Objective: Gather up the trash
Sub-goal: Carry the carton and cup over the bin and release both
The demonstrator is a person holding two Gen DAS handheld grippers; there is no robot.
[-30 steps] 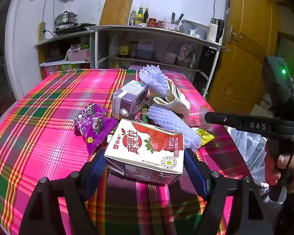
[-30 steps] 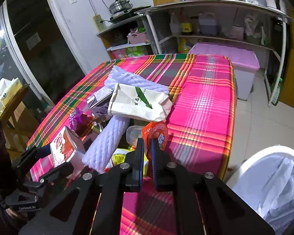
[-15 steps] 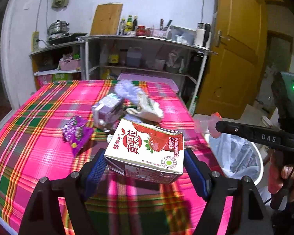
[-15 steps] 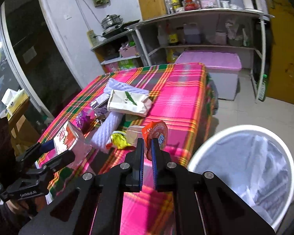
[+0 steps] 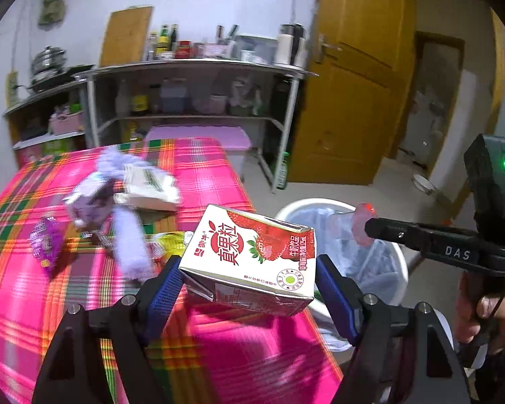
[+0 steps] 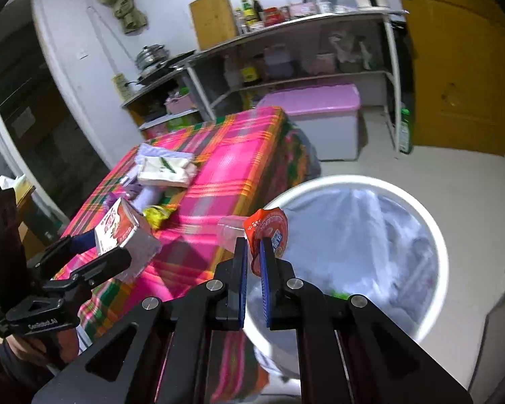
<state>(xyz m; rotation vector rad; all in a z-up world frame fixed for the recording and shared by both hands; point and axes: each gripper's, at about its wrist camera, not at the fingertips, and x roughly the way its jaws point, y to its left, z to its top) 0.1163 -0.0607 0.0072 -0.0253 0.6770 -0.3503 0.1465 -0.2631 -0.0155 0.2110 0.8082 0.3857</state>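
I'm mid-carry: my left gripper (image 5: 249,286) clamps the strawberry milk carton (image 5: 252,256) over the table's near edge; my right gripper (image 6: 252,266) pinches a jelly cup's lid (image 6: 267,227), seemingly over the bin (image 6: 434,235). Next, release both above it.

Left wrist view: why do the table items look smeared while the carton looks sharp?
Left wrist view: motion blur smears the purple wrapper and tablecloth, while the strawberry carton held between the fingers stays crisp. Right wrist view: similar smear on the bin, with fisheye bending throughout.
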